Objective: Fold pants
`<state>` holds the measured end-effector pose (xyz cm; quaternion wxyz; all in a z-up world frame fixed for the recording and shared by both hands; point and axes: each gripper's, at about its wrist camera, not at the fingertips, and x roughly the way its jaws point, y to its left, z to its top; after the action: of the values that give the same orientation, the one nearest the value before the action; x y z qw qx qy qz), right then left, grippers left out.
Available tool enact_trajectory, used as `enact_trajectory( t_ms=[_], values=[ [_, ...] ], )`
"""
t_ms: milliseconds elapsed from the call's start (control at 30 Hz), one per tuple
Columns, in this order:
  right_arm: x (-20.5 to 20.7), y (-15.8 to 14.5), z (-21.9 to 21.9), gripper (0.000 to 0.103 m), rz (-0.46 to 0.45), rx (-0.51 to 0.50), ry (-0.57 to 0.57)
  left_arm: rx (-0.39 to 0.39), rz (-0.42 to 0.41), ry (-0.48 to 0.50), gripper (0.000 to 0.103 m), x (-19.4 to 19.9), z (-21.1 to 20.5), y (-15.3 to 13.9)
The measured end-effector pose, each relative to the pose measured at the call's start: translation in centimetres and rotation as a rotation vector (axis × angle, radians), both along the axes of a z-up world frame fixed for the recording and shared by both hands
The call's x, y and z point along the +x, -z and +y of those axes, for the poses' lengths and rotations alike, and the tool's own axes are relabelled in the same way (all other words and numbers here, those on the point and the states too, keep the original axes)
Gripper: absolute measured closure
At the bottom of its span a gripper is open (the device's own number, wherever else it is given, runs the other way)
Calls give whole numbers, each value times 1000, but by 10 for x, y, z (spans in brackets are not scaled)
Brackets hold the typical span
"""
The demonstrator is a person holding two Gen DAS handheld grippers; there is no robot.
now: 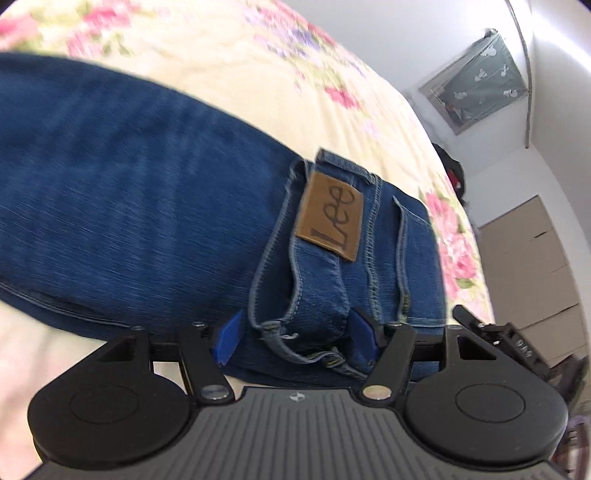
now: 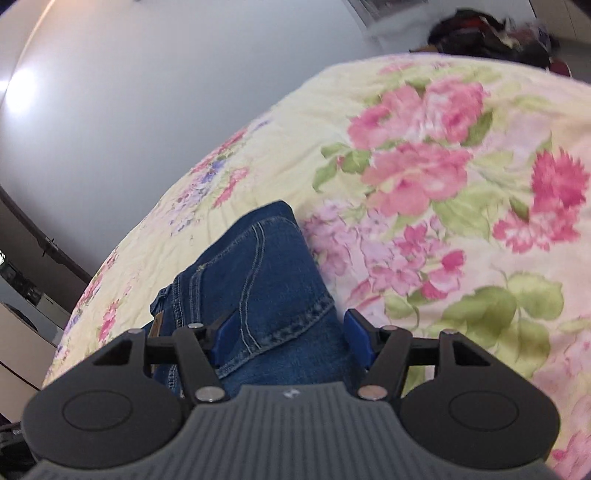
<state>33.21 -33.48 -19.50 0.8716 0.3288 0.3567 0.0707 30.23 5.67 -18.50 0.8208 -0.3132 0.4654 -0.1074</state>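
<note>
Folded blue jeans (image 1: 147, 206) lie on the floral bedspread (image 1: 229, 74), the waistband with its brown leather Lee patch (image 1: 330, 218) facing me in the left wrist view. My left gripper (image 1: 297, 339) is open and straddles the waistband's folded edge; the left pad stands a little off the cloth and the right pad (image 1: 364, 338) lies close against it. In the right wrist view, a back pocket corner of the jeans (image 2: 258, 280) lies between the blue pads of my right gripper (image 2: 290, 339). It is open, with a gap between the right pad and the denim.
The bedspread (image 2: 424, 192) stretches far to the right of the jeans. A white wall (image 2: 129, 110) runs behind the bed. A dark pile of clothes (image 2: 491, 29) lies past the far edge. Pale cabinets (image 1: 535, 266) and a window (image 1: 476, 85) stand to the right.
</note>
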Motion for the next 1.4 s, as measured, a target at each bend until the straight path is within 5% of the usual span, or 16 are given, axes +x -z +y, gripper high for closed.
enact_trajectory(
  t_ms=[67, 167, 233, 367, 533, 600, 733, 800, 867, 900, 1000, 1133, 1400],
  values=[
    [3, 4, -1, 43, 12, 12, 6, -38, 5, -2, 32, 3, -2, 2],
    [7, 11, -4, 43, 34, 44, 19, -76, 14, -30, 55, 6, -1, 5],
    [10, 14, -4, 43, 47, 60, 21, -55, -4, -29, 79, 5, -4, 0],
    [11, 15, -2, 41, 50, 59, 11, 53, -97, 11, 81, -5, -22, -26],
    [10, 10, -1, 41, 31, 61, 1, 11, -259, -8, 84, -19, -19, -73],
    [8, 7, 0, 41, 14, 60, -13, 14, -285, -36, 103, -29, -9, -80],
    [11, 7, 6, 41, 29, 15, -38, 115, -90, -45, 103, -27, 3, -34],
    [12, 6, 10, 41, 35, -16, -55, 97, -51, -53, 103, -34, 12, -12],
    [11, 5, 12, 41, 27, -38, -66, 2, -54, -85, 94, -36, 22, -3],
    [11, 5, 12, 41, 27, -37, -65, -42, -47, -101, 72, -36, 26, -2],
    [12, 6, 12, 41, 32, -32, -60, -64, -41, -77, 35, -25, 23, -6],
    [11, 6, 13, 40, 31, -37, -62, -99, 42, -5, 30, -7, 12, 7],
    [11, 5, 14, 39, 27, -50, -70, -219, 89, -133, 27, -6, 19, 33]
  ],
)
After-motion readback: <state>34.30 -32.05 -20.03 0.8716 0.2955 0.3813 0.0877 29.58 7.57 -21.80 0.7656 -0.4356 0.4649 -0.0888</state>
